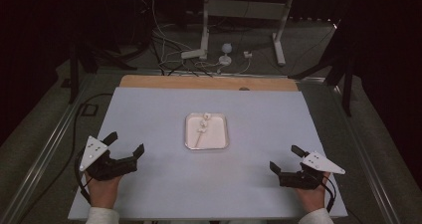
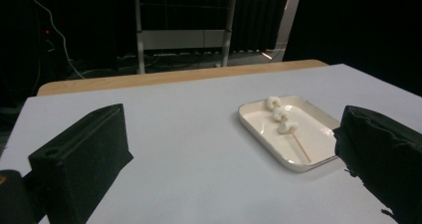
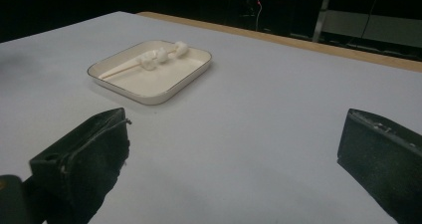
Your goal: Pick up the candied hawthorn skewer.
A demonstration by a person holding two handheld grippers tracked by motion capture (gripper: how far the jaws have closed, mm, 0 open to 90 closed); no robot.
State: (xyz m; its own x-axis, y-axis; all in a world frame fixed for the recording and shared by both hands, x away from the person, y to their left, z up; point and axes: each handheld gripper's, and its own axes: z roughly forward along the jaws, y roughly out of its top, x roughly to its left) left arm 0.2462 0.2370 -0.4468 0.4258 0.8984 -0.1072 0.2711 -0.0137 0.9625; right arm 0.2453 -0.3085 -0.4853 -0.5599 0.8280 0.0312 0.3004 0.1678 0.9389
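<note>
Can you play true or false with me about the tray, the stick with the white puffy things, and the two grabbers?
1. The skewer lies inside the white tray. True.
2. The left gripper holds the skewer. False: its jaws are open and empty, away from the tray.
3. Three white pieces sit on the skewer. True.
4. The right gripper is shut. False: its jaws stand wide apart.
5. The tray sits at the table's near edge. False: it is near the middle.

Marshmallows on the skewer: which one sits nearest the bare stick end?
The marshmallow lowest on the skewer: bare stick runs on from it toward the tray's near edge, while the other two sit beyond it, toward the far rim.
</note>
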